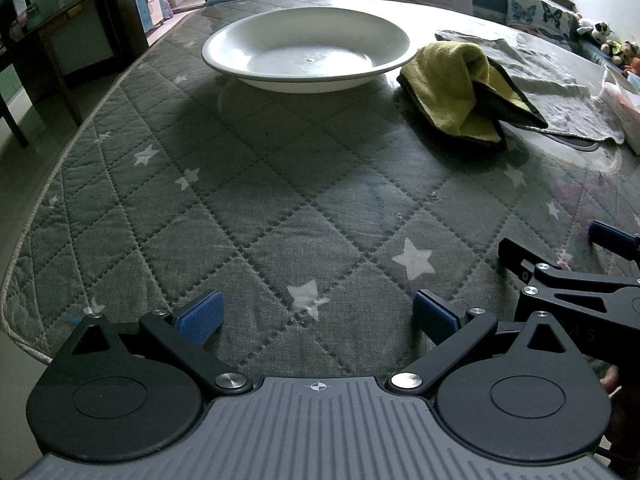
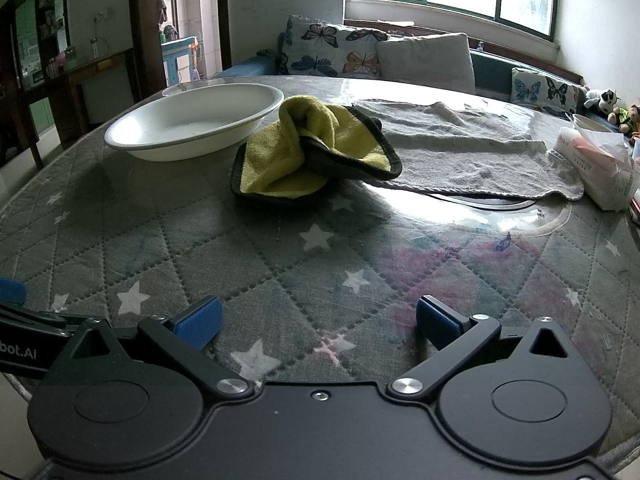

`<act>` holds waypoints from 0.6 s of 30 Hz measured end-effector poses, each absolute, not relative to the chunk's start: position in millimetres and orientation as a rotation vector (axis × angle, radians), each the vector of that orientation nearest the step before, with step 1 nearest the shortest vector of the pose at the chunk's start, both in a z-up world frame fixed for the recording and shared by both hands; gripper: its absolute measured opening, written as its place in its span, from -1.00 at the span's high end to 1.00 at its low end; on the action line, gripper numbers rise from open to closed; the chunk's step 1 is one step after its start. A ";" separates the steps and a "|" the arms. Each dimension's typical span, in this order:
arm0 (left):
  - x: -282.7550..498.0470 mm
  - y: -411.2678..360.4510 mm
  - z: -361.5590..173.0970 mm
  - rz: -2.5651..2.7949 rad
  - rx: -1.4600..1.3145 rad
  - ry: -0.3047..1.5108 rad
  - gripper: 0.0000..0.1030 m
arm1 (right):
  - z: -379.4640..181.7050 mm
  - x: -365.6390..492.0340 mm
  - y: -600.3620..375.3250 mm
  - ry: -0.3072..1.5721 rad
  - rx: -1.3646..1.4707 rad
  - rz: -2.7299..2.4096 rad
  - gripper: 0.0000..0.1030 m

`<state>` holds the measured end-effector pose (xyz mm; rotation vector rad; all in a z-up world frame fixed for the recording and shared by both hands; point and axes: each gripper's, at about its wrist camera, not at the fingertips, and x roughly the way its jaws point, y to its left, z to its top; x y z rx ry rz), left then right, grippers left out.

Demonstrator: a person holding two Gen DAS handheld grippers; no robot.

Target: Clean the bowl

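You've got a wide shallow white bowl (image 1: 306, 50) upright on the quilted table, looks empty. Crumpled yellow cloth (image 1: 460, 88) with dark edging lies just beside its right rim.

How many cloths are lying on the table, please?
2. The yellow cloth lies crumpled just right of the white bowl; the grey towel is spread flat to its right. None seems hidden.

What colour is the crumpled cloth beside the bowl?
The cloth is yellow-green with dark edging, clearest in the right wrist view.
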<state>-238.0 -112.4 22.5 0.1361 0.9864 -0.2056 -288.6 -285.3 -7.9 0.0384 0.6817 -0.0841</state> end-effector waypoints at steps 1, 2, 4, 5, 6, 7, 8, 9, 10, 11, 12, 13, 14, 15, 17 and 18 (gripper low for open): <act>-238.3 -112.4 22.4 -0.205 0.136 0.987 -0.98 | -7.7 -288.4 -285.4 0.681 0.038 -0.084 -1.00; -238.5 -112.3 22.3 -0.205 0.136 0.987 -0.98 | -7.6 -288.3 -285.4 0.680 0.038 -0.084 -1.00; -238.0 -111.4 22.1 -0.207 0.137 0.986 -0.98 | -7.3 -287.9 -285.6 0.679 0.038 -0.084 -1.00; -237.9 -111.3 22.2 -0.207 0.137 0.986 -0.98 | -7.1 -287.6 -285.7 0.679 0.038 -0.084 -1.00; -237.7 -111.4 22.3 -0.207 0.137 0.986 -0.98 | -7.1 -287.6 -285.7 0.678 0.038 -0.084 -1.00; -237.6 -111.4 22.4 -0.207 0.137 0.985 -0.98 | -7.1 -287.6 -285.7 0.677 0.038 -0.084 -1.00; -237.3 -111.4 22.6 -0.207 0.138 0.986 -0.98 | -7.1 -287.6 -285.7 0.677 0.038 -0.084 -1.00; -237.3 -111.0 22.6 -0.208 0.138 0.986 -0.98 | -7.1 -287.6 -285.7 0.676 0.038 -0.083 -1.00; -237.4 -110.5 22.4 -0.208 0.138 0.986 -0.98 | -7.1 -287.6 -285.7 0.675 0.037 -0.083 -1.00; -237.5 -110.0 22.3 -0.208 0.138 0.986 -0.98 | -7.1 -287.6 -285.7 0.675 0.037 -0.083 -1.00; -237.5 -110.3 22.4 -0.208 0.137 0.986 -0.98 | -7.1 -287.6 -285.7 0.674 0.037 -0.083 -1.00; -237.4 -110.9 22.5 -0.207 0.137 0.986 -0.98 | -9.2 -290.9 -284.9 0.671 0.037 -0.083 -1.00; -237.3 -111.4 22.6 -0.207 0.137 0.986 -0.98 | -9.6 -291.3 -284.9 0.669 0.036 -0.083 -1.00; -237.3 -111.3 22.6 -0.207 0.137 0.986 -0.98 | -9.6 -291.5 -285.0 0.668 0.036 -0.081 -1.00; -237.4 -111.3 22.6 -0.208 0.138 0.987 -0.98 | -9.7 -291.9 -285.2 0.667 0.035 -0.079 -1.00; -237.5 -111.6 22.5 -0.207 0.138 0.988 -0.98 | -9.8 -292.1 -285.5 0.666 0.034 -0.078 -1.00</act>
